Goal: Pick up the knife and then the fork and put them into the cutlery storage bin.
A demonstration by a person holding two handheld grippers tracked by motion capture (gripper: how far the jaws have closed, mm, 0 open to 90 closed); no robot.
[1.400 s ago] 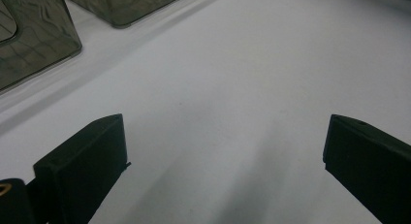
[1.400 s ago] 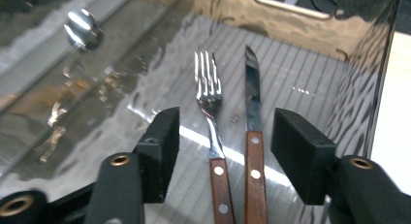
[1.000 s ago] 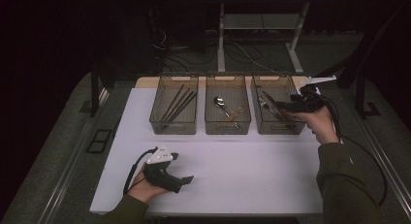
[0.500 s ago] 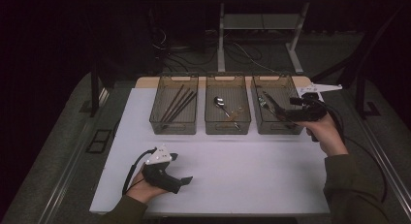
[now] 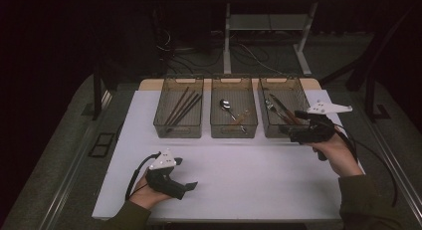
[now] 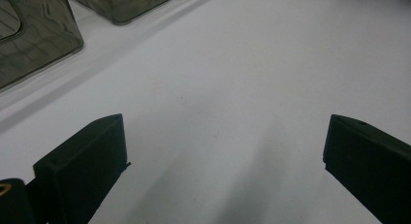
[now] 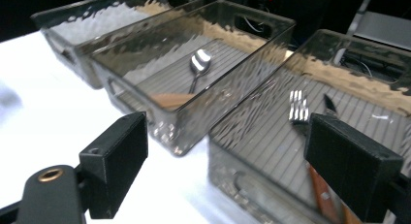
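Three smoky clear bins stand in a row at the back of the white table (image 5: 249, 180). The left bin (image 5: 178, 134) holds dark chopsticks (image 5: 183, 106). In the middle bin (image 5: 234, 134) lie a metal spoon (image 5: 226, 105) (image 7: 199, 61) and a wooden utensil (image 5: 241, 118). A fork (image 5: 268, 106) (image 7: 299, 107) and a wooden-handled knife (image 5: 284, 110) are in the right bin (image 5: 278, 81) (image 7: 242, 151). My right gripper (image 5: 292, 125) (image 7: 228, 132) hovers at that bin's near right corner; its jaws have just been opening, with nothing between them. My left gripper (image 5: 191, 186) (image 6: 223, 132) rests open on the table, near left.
The table's front edge runs just below both hands. A grey carpeted floor surrounds the table, with a metal rail (image 5: 74, 170) along the left. Behind the bins stand desk legs (image 5: 227, 36) and loose cables (image 5: 249, 53).
My right gripper has drawn back from over the right bin towards the person and slightly to the right. The left gripper has stayed put.
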